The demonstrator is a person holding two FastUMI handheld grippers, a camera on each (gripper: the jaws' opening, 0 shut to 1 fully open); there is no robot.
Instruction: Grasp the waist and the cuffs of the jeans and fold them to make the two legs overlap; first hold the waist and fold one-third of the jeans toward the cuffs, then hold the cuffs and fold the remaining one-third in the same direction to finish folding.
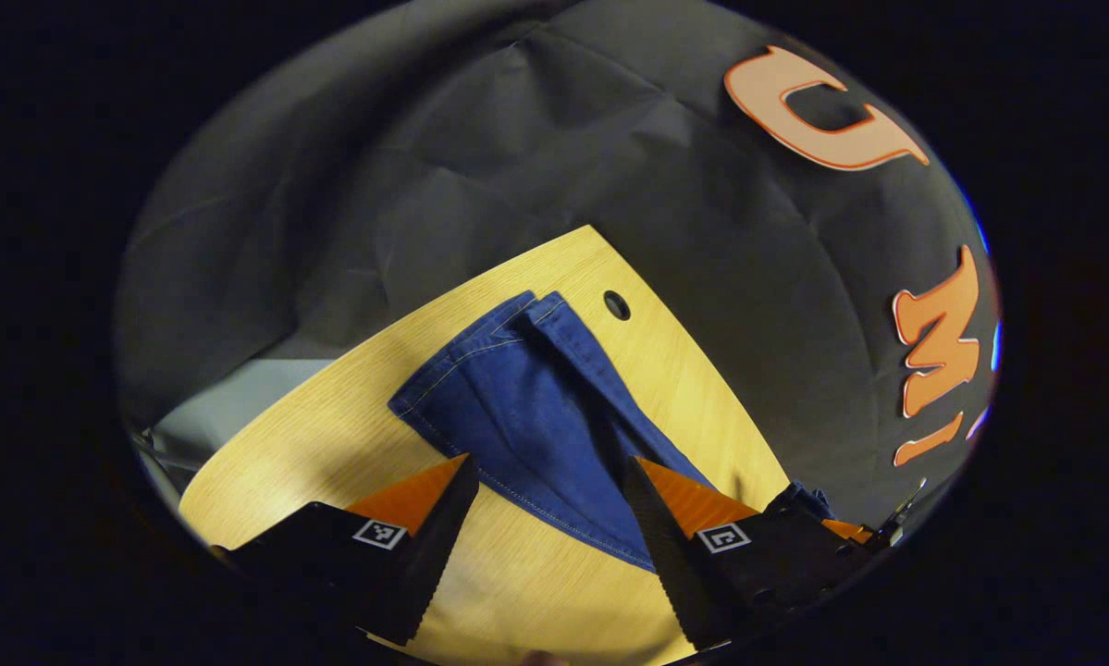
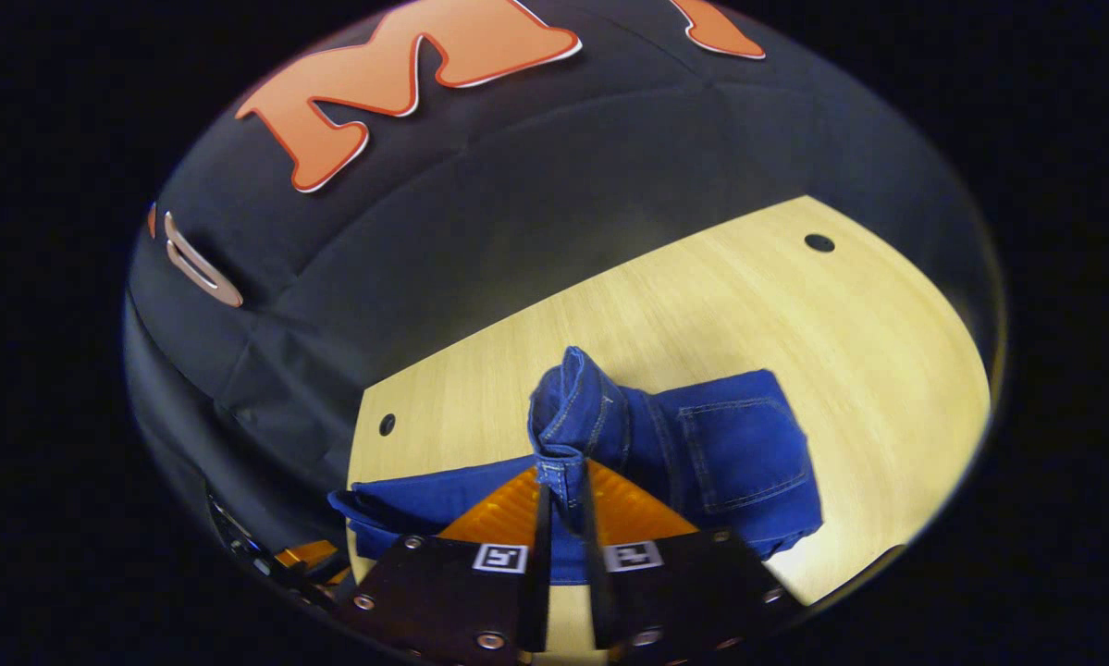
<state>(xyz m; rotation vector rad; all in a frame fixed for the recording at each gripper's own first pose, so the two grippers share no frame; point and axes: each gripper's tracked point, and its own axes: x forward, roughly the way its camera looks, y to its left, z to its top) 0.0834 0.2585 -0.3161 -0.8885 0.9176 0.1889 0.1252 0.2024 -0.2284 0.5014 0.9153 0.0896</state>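
Blue jeans (image 1: 526,416) lie on the wooden table (image 1: 332,444), legs stretched away with the cuffs (image 1: 526,310) at the far end. My left gripper (image 1: 549,476) stands open just above the legs, nothing between its fingers. In the right gripper view the waist end of the jeans (image 2: 730,453) is bunched up, a back pocket showing. My right gripper (image 2: 563,490) is shut on a raised fold of the waistband (image 2: 568,407), lifting it off the table (image 2: 748,305). The left gripper's edge (image 2: 304,555) peeks in at the lower left there.
The table has round cable holes (image 1: 616,304) (image 2: 819,242) (image 2: 387,425) near its edges. The black booth cloth hangs right behind the table. A pale floor patch (image 1: 230,407) shows past the table's left edge.
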